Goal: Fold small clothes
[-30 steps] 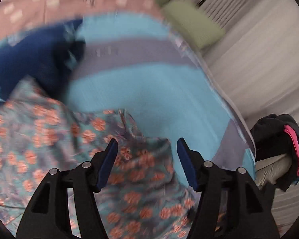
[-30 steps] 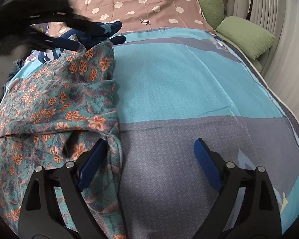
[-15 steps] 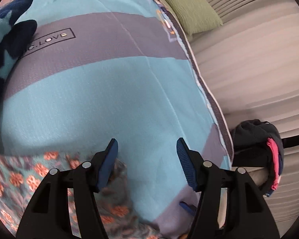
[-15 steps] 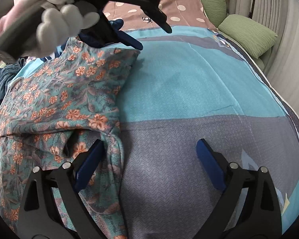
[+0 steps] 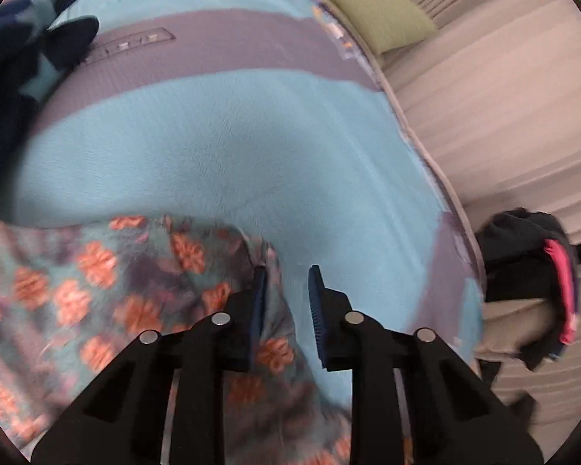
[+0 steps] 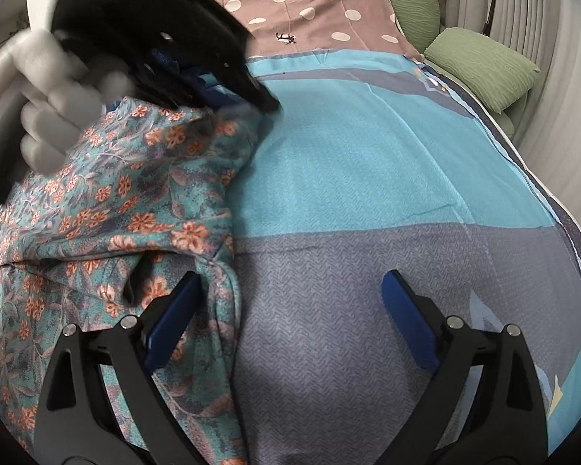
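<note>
A teal garment with orange flowers (image 6: pixel 108 213) lies crumpled on the left of the bed; it also shows in the left wrist view (image 5: pixel 108 283). My left gripper (image 5: pixel 284 302) has its jaws narrowed over the garment's far edge, with a small gap and cloth between the pads; from the right wrist view it shows as a blurred black tool (image 6: pixel 197 58) at the garment's top corner. My right gripper (image 6: pixel 290 317) is wide open low over the bed, its left pad (image 6: pixel 174 321) on the garment's near edge.
The bed cover (image 6: pixel 368 162) is teal and grey, with a brown dotted sheet (image 6: pixel 310 11) beyond. A dark blue garment (image 5: pixel 23 66) lies at the far left. Green pillows (image 6: pixel 480 66) sit at the right. Dark clothes (image 5: pixel 530 267) hang on a chair beside the bed.
My left gripper has come down onto the floral garment's far corner and its jaws have narrowed from wide open. The right gripper has barely moved.
</note>
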### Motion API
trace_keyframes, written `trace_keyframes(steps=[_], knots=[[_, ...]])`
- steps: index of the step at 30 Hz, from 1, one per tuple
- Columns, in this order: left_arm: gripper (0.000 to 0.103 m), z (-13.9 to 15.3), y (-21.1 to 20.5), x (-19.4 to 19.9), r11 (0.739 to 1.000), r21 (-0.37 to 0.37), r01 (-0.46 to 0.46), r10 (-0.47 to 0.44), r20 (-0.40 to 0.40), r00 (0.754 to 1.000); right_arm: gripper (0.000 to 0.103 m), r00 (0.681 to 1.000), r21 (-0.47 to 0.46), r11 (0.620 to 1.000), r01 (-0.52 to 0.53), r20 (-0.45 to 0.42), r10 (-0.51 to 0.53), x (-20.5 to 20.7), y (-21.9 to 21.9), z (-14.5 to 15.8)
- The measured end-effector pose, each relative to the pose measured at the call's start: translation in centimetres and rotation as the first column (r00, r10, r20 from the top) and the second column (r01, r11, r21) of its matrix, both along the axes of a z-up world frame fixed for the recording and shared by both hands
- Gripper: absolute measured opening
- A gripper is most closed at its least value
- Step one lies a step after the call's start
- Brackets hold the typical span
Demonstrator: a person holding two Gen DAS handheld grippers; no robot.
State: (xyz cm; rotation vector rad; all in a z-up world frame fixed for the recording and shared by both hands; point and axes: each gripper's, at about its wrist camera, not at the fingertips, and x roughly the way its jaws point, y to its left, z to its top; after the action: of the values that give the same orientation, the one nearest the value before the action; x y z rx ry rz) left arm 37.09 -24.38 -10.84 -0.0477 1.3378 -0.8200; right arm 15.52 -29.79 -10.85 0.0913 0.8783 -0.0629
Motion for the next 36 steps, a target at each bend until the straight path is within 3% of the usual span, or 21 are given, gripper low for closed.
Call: trace_keyframes(steps=[4,8,9,11,14,16,18,20,22,24,26,27,28,29,30,31,34,36], knots=[[0.017,1.3,0.7,0.0,0.997,-0.036,-0.061,0.064,0.066,0.996,0.096,1.000,0.020,1.000,0.002,0.006,-0.002,-0.1,-0.4,0.0],[0.019,6.8,4.1,-2.3,0.997,-0.012,-0.075,0.075,0.319,0.945,0.096,1.000,0.017,1.000,0.001,0.006,-0.002,-0.1,-0.4,0.0],[0.022,8.2,5.6,-3.3,0.997,-0.036,-0.070,0.078,0.347,0.934,0.096,1.000,0.020,1.000,0.002,0.008,-0.002,-0.1,-0.5,0.0],[0.043,9.8,8.7,-5.2,0.995,-0.077,-0.068,0.092,0.382,0.920,0.096,1.000,0.027,1.000,0.009,0.017,-0.009,-0.2,-0.7,0.2],[0.045,10.2,15.2,-8.8,0.988,-0.083,-0.133,0.157,0.457,0.876,0.094,0.997,0.044,0.998,0.050,0.054,-0.052,-1.0,-1.4,0.7],[0.045,8.6,20.4,-10.6,0.969,-0.063,-0.240,0.241,0.462,0.853,0.077,0.986,0.041,0.993,0.107,0.126,-0.111,-2.2,-1.8,2.0],[0.044,6.7,25.0,-12.3,0.937,-0.020,-0.349,0.316,0.475,0.821,0.042,0.978,0.063,0.992,0.110,0.174,-0.120,-2.8,-1.9,3.4],[0.027,5.5,28.0,-13.4,0.907,0.005,-0.421,0.368,0.473,0.800,0.030,0.979,0.110,0.993,0.031,0.198,-0.052,-2.5,-0.9,5.0],[0.022,4.6,30.2,-14.4,0.894,-0.002,-0.448,0.404,0.433,0.806,0.027,0.979,0.088,0.993,-0.073,0.197,0.054,-1.3,1.4,6.1],[0.022,4.0,30.1,-15.1,0.896,0.024,-0.443,0.388,0.442,0.809,0.027,0.971,0.066,0.986,-0.155,0.194,0.139,-0.3,3.9,6.6],[0.022,3.2,29.3,-15.5,0.891,0.104,-0.441,0.340,0.489,0.803,0.027,0.957,0.060,0.967,-0.247,0.171,0.234,0.9,6.6,6.3],[0.022,2.3,28.6,-15.5,0.874,0.181,-0.451,0.303,0.524,0.796,0.031,0.960,0.027,0.965,-0.262,0.111,0.258,1.8,7.8,5.2],[0.025,1.3,28.5,-15.7,0.851,0.239,-0.468,0.280,0.548,0.788,0.032,0.968,-0.021,0.970,-0.243,0.057,0.244,2.3,8.4,4.2],[0.027,0.7,28.6,-15.8,0.844,0.252,-0.472,0.264,0.572,0.777,0.032,0.980,-0.108,0.974,-0.197,-0.001,0.198,2.8,8.6,2.9],[0.027,0.4,29.5,-16.5,0.864,0.210,-0.457,0.261,0.590,0.764,0.034,0.988,-0.191,0.969,-0.154,-0.034,0.150,3.1,8.2,1.4],[0.027,0.4,30.2,-16.6,0.869,0.179,-0.461,0.286,0.579,0.764,0.034,0.988,-0.170,0.973,-0.155,-0.019,0.154,3.0,7.2,0.5],[0.027,1.0,32.9,-16.7,0.847,0.117,-0.519,0.382,0.544,0.747,0.033,0.993,-0.078,0.990,-0.114,-0.029,0.112,2.7,5.6,1.5],[0.027,1.4,34.1,-17.2,0.835,0.077,-0.545,0.428,0.530,0.732,0.047,0.998,-0.131,0.989,-0.065,-0.020,0.063,1.8,5.5,1.8]])
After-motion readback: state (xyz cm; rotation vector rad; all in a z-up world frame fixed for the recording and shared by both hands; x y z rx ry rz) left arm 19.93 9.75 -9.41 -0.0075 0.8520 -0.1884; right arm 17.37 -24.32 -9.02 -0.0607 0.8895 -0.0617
